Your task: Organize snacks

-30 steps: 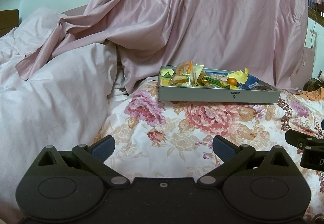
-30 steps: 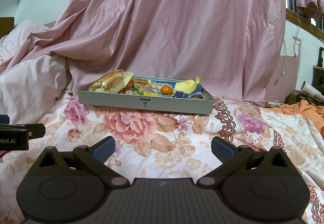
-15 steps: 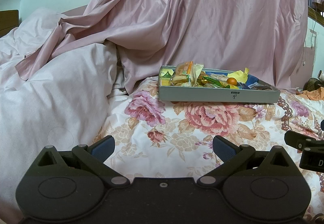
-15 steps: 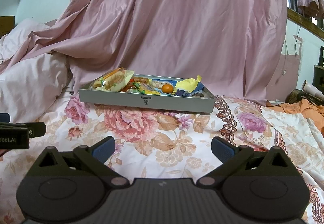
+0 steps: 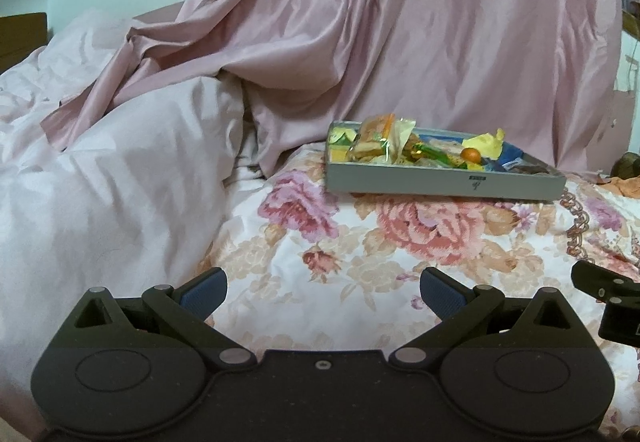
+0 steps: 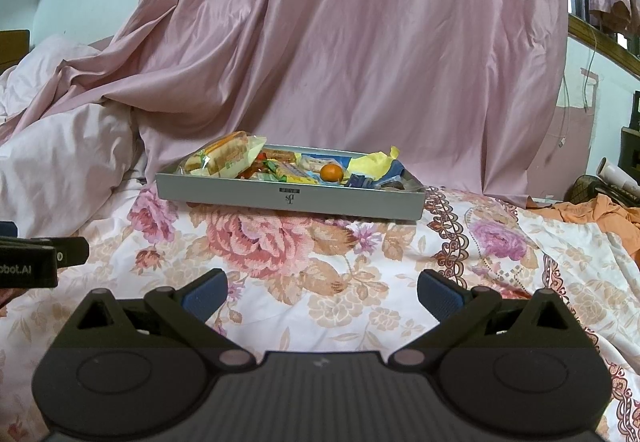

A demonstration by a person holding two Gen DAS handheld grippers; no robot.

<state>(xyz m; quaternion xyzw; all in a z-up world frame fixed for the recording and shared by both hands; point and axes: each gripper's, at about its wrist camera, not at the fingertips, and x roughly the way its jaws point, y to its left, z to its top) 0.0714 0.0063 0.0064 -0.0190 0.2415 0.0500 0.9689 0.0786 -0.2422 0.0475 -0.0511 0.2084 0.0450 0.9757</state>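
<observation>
Nearest me, my left gripper (image 5: 322, 292) and right gripper (image 6: 322, 292) both gape wide and empty over the floral bedspread (image 6: 360, 282). Ahead lies open cloth, free for travel. Farther off sits the grey tray (image 6: 288, 198), snacks (image 6: 280, 164) heaped inside it. Sorted or waiting to be sorted, I can't judge. Pink drapery (image 6: 360, 42) crowds the tray's far rim; a pillow (image 5: 120, 182) rises left.

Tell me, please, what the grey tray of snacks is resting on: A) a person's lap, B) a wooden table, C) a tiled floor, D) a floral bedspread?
D: in the right wrist view the grey tray sits directly on the floral bedspread, with pink roses printed beneath and in front of it.
</observation>
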